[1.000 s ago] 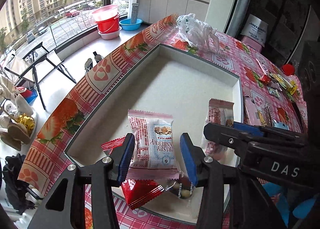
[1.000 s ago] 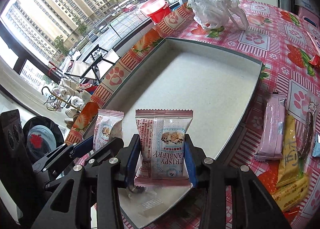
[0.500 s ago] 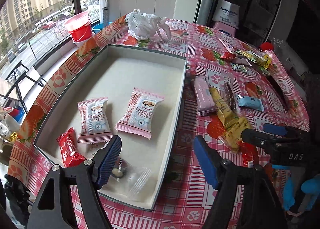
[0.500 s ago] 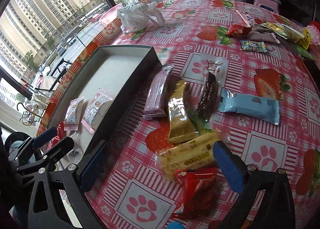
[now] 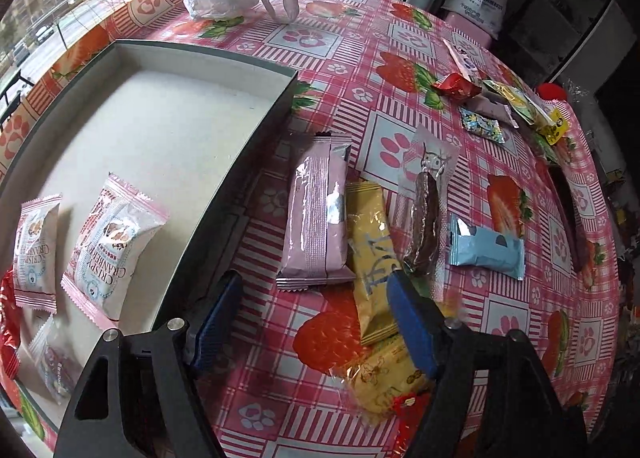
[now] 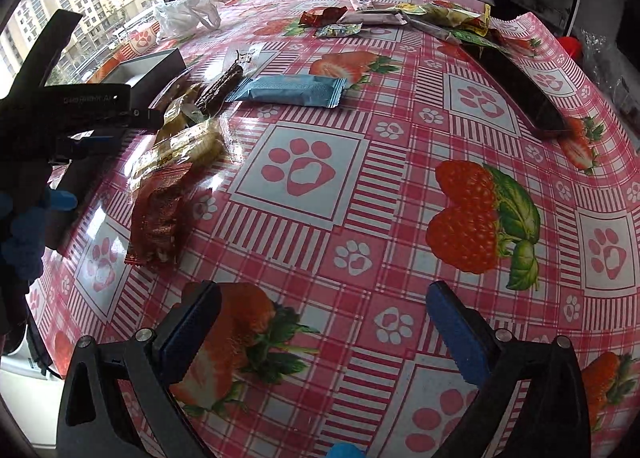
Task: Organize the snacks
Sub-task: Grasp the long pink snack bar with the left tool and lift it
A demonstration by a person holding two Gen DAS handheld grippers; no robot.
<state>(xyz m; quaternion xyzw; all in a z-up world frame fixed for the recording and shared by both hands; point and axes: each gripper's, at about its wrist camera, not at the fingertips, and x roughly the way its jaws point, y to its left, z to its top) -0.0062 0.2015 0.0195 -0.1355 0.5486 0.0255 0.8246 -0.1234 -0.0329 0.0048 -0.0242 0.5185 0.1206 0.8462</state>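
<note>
Yellow snack bar (image 5: 370, 258) lies right of tray (image 5: 224, 185), long axis away from camera, under left gripper (image 5: 316, 322), jaws spread, empty; right gripper (image 6: 320, 330) spread wide over bare cloth, farther.

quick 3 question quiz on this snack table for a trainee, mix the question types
1. True or false: the two cranberry packets lie inside the tray.
2. Which snack lies nearest the tray's wall? A) pink bar B) light blue packet C) red candy
3. Fill in: the left gripper and right gripper are both ____.

Key: 1 true. 2 A. 3 open, nothing between their pads.
</note>
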